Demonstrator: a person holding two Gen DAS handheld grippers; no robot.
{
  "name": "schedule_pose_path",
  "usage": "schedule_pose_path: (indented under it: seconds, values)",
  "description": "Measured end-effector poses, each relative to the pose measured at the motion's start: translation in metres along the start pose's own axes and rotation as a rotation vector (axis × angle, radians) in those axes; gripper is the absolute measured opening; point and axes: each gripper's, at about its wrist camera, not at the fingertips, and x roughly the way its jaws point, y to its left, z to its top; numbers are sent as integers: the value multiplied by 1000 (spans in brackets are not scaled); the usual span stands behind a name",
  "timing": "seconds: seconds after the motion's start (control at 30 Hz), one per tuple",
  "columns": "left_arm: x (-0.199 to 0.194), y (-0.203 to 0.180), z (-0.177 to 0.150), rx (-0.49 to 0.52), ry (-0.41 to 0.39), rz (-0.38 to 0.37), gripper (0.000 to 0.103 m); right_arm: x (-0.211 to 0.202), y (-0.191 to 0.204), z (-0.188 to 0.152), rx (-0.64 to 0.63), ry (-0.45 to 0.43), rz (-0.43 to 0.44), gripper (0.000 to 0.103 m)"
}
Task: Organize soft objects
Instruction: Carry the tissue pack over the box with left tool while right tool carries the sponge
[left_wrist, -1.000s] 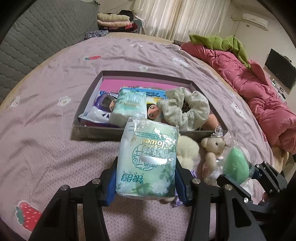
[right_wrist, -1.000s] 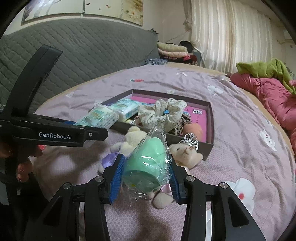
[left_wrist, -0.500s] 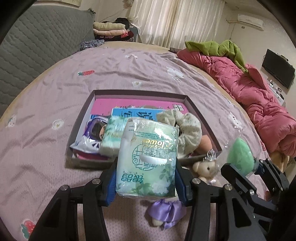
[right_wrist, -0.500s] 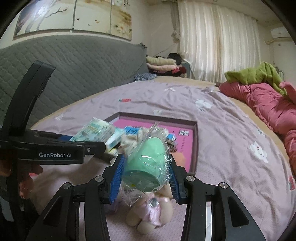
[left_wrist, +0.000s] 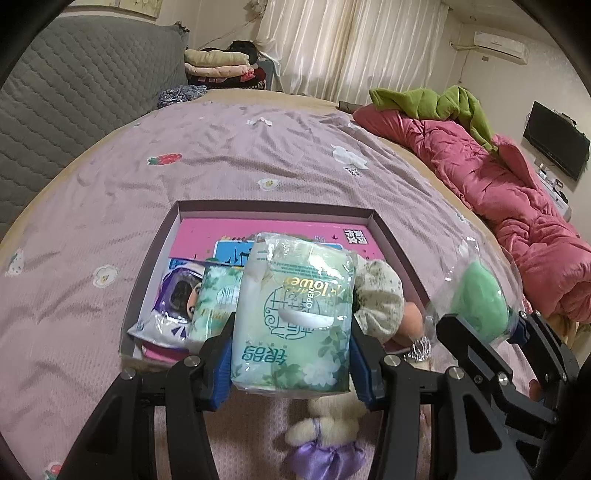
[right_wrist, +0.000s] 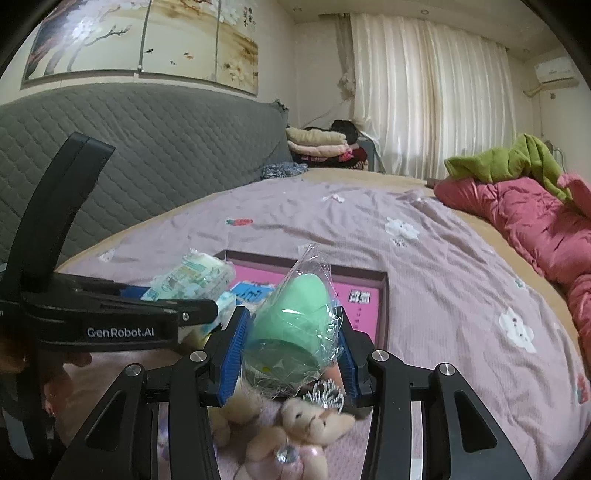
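Note:
My left gripper (left_wrist: 291, 354) is shut on a green tissue pack (left_wrist: 295, 314) and holds it above the near edge of a shallow dark box (left_wrist: 391, 229) on the bed. The box holds a pink book, another tissue pack (left_wrist: 216, 302), a wipes packet (left_wrist: 173, 299) and a floral scrunchie (left_wrist: 380, 295). My right gripper (right_wrist: 291, 350) is shut on a green sponge in clear wrap (right_wrist: 295, 321), held above the box's near right side. Two small plush bears lie below the grippers, one with a purple bow (left_wrist: 325, 443) and one with a crown (right_wrist: 310, 424).
A pink quilt (left_wrist: 517, 206) with a green garment (left_wrist: 436, 103) lies along the bed's right side. Folded clothes (left_wrist: 221, 66) sit at the far end. A grey quilted headboard (right_wrist: 147, 155) rises on the left. The bed sheet (left_wrist: 240, 155) is pale purple.
Both grippers have risen and moved forward with their loads, from above the plush bears to above the box's near edge. The bears now lie lower in both views.

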Motion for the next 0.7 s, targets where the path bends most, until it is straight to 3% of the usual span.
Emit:
schedule_pose_path:
  seconds: [0.2,0.53,0.7]
  values:
    - [13,1,10,-2,5,2,52,14,-3,4,-13,0,10,46]
    - [50,1,23,6,61,-4,52,53,-14,0,-39,95,27,46]
    - [66,-3,22,17,98,-12,52,73,-9,-8,-100,158,-26,46]
